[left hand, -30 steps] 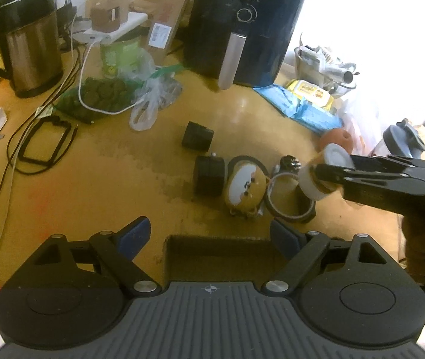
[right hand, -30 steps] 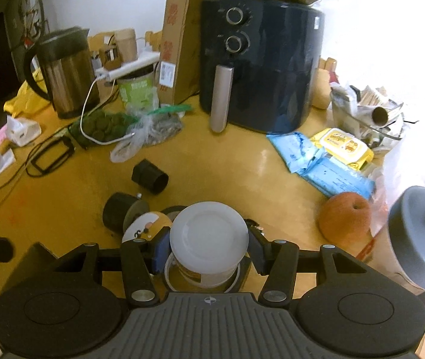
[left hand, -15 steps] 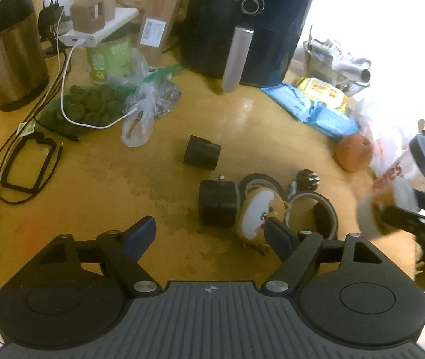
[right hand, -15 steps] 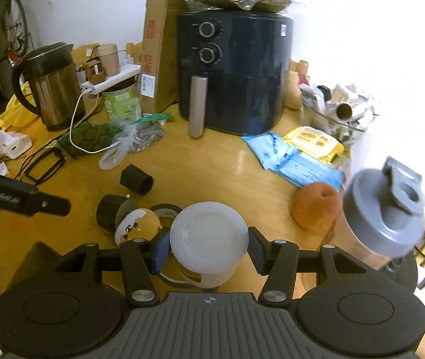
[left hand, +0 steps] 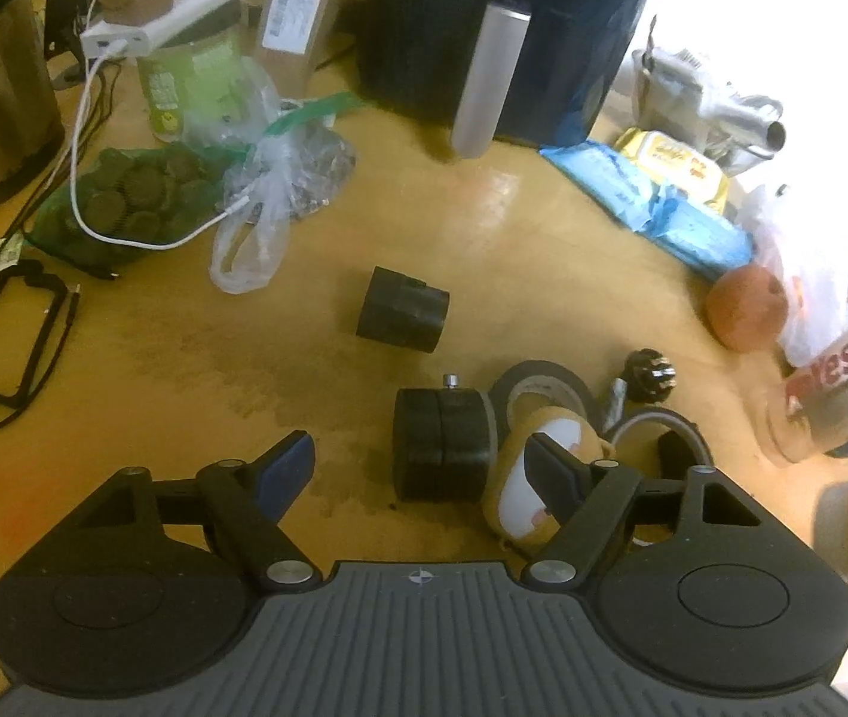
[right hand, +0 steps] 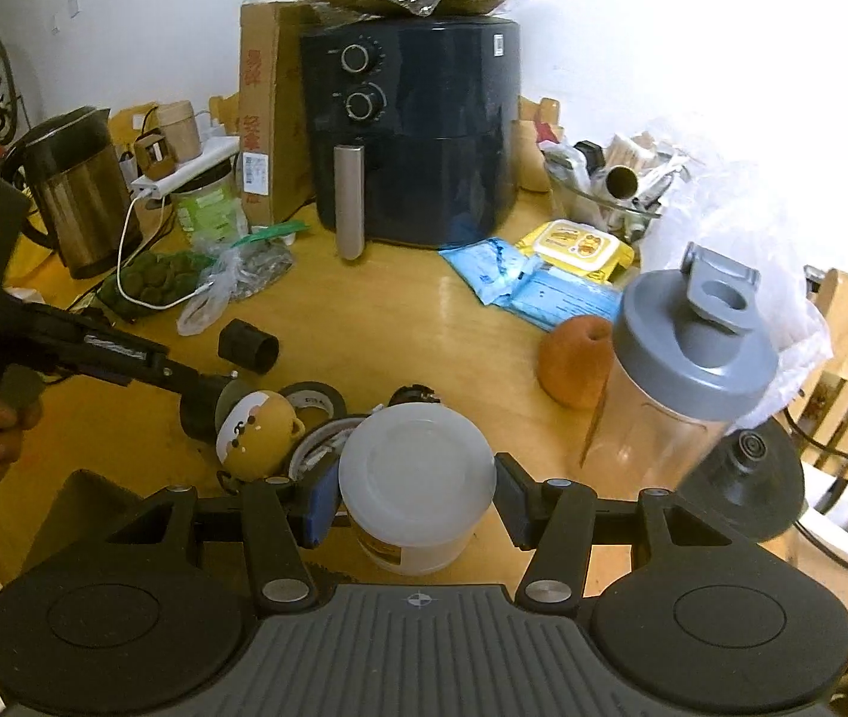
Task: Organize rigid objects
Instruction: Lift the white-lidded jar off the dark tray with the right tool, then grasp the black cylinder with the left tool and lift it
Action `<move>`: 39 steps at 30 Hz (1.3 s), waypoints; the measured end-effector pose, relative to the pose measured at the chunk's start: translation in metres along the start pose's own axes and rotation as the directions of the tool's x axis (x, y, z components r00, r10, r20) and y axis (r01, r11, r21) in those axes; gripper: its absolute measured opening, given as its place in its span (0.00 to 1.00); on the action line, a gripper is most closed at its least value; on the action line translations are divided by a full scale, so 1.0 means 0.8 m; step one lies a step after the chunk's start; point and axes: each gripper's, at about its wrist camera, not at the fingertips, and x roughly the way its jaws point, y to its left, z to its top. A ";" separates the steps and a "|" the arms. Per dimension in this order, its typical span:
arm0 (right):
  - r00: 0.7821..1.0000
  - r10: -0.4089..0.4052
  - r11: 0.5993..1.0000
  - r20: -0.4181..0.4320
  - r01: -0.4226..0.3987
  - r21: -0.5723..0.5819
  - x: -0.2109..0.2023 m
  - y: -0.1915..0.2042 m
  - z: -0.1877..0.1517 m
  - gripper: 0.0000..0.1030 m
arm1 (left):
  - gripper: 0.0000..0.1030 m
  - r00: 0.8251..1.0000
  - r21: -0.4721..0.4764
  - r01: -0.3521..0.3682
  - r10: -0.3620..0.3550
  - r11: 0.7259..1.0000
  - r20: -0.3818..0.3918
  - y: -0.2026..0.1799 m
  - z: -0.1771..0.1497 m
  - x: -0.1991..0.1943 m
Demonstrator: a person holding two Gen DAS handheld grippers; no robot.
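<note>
Yellow worktop (left hand: pixel 513 227) stayed cluttered. My right claw (right hand: pixel 418 505) kept the white jar (right hand: pixel 418 484) clenched, lifted away rightward. My left claw (left hand: pixel 418 466), empty, jaws closing, had dropped toward the black caster (left hand: pixel 441 442): next pick, I'd judge.

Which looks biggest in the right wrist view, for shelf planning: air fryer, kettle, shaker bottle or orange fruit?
1. air fryer
2. shaker bottle, though it stands much nearer the camera, so its rank over the kettle is unsure
3. kettle
4. orange fruit
</note>
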 end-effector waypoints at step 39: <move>0.999 0.022 0.998 -0.032 -0.020 0.066 -0.010 0.001 -0.016 0.55 | 0.38 0.998 0.027 0.058 -0.057 0.998 -0.020 -0.003 0.011 -0.015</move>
